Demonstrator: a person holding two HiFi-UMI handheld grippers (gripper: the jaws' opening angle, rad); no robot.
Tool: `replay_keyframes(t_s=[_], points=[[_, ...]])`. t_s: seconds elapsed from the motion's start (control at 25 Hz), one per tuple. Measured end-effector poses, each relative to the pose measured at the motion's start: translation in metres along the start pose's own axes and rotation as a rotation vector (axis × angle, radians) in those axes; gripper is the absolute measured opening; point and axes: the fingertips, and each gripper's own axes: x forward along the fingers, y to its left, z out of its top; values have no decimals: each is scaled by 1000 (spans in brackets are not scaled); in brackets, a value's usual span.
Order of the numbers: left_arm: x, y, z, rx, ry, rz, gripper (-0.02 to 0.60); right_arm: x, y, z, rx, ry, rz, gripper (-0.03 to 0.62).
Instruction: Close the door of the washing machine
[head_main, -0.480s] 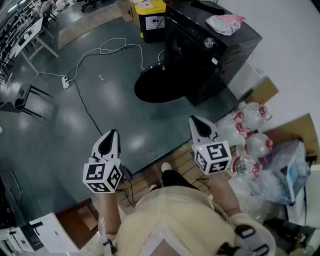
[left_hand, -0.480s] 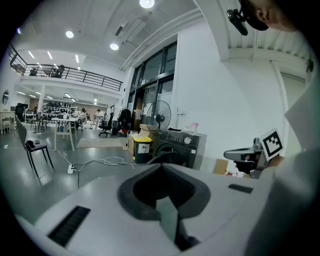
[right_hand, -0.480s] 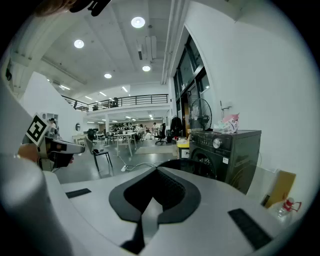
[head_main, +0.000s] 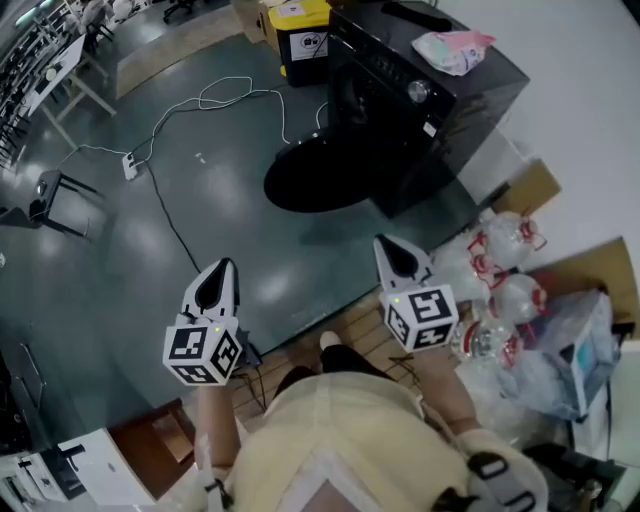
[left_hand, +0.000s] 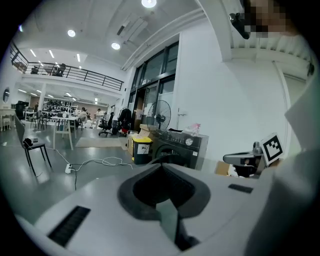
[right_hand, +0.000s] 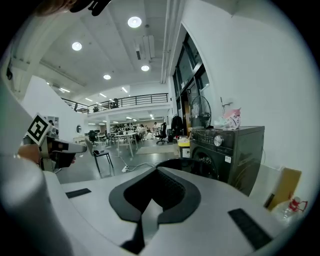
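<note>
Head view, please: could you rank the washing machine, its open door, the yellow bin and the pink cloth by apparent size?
1. washing machine
2. door
3. yellow bin and pink cloth, too alike to rank

A yellow bin (head_main: 300, 35) stands on the grey floor (head_main: 200, 260). A white cable (head_main: 215, 100) loops nearby to a power strip (head_main: 131, 165). Plastic bags (head_main: 500, 290) lie heaped.

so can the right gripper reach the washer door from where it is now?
Probably not yet. The right gripper, fingers shut, is well short of the open door, with bare floor between them. Nothing blocks the way; stepping closer should do it.
</note>
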Motion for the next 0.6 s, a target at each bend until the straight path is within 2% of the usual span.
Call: replay_keyframes(t_s=[0.2,0.36,0.6], points=[[2,-1,2,8,14,1,5,11,6,0,43,-2,81,6],[-2,6,1,11,24,-3,5,19,21,-1,18,0,129,6],[-9,27,-11,12,57,-29,5,27,52,-3,-16,26,145,6]])
